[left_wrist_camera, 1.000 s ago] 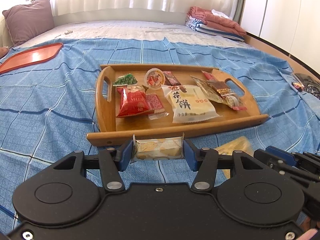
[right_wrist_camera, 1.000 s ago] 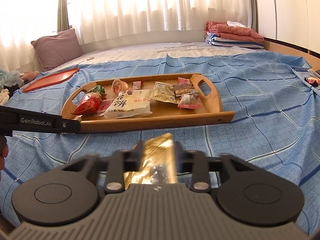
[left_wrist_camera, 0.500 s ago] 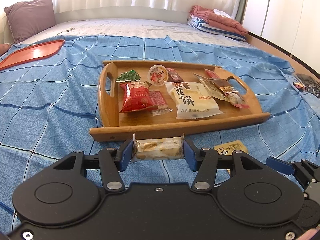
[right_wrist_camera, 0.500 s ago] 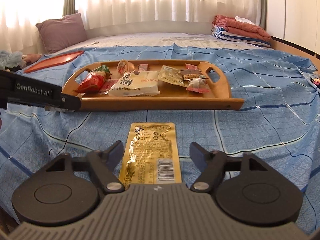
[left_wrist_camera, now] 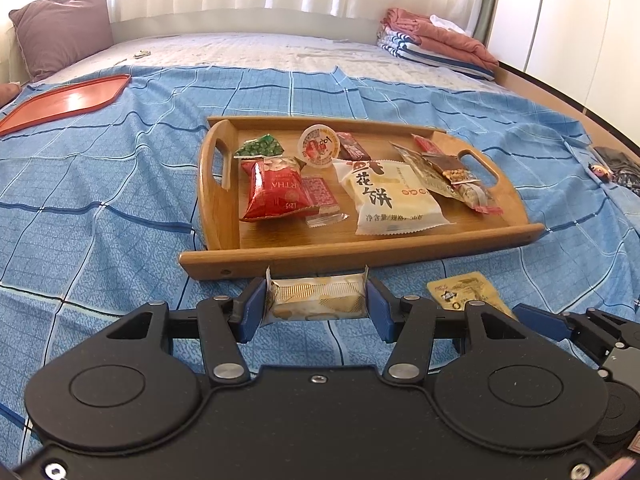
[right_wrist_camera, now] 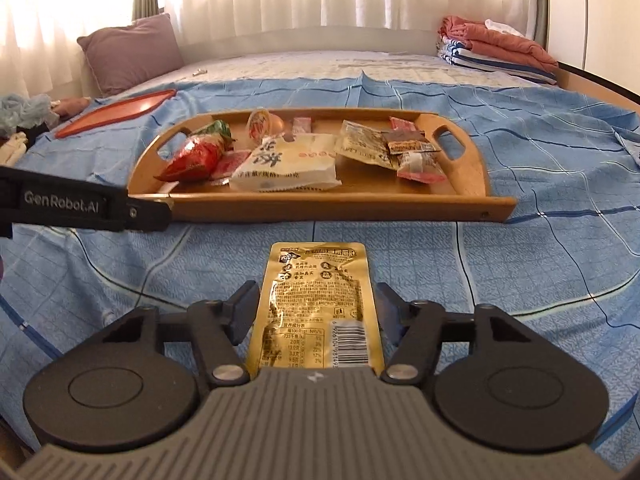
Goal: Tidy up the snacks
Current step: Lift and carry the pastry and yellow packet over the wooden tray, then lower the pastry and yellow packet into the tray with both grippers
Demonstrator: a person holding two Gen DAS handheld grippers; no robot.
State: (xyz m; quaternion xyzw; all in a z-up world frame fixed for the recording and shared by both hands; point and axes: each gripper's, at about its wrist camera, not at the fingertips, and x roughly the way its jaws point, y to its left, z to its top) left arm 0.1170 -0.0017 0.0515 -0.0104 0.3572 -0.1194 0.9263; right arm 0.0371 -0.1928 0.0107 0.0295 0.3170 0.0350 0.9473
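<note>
Several snack packets lie in the wooden tray (left_wrist_camera: 280, 258) at the middle of the left wrist view: a red puffed bag (left_wrist_camera: 276, 190) at its left, a green packet (left_wrist_camera: 260, 147) and a round jelly cup (left_wrist_camera: 319, 146) toward the far rim, a white pastry pack (left_wrist_camera: 390, 200) in the centre, and small dark and clear wrappers (left_wrist_camera: 452, 178) heaped by the right handle. That tray sits on a blue checked bedspread (left_wrist_camera: 100, 200); an orange tray (left_wrist_camera: 60, 98) lies bare at the upper left.

Below the tray's near rim, the left gripper (left_wrist_camera: 316, 300) pinches a pale wafer packet (left_wrist_camera: 316, 298) crosswise between its blue pads, clear of the bedspread.

At the lower centre of the right wrist view, a gold foil packet (right_wrist_camera: 318, 304) lies flat on the bedspread, lengthwise between the right gripper's (right_wrist_camera: 318, 314) fingers. Those jaws are closing; the pads stand just beside the packet's edges, and I cannot tell whether they touch it yet. Both grippers tilt downward toward the bed.
</note>
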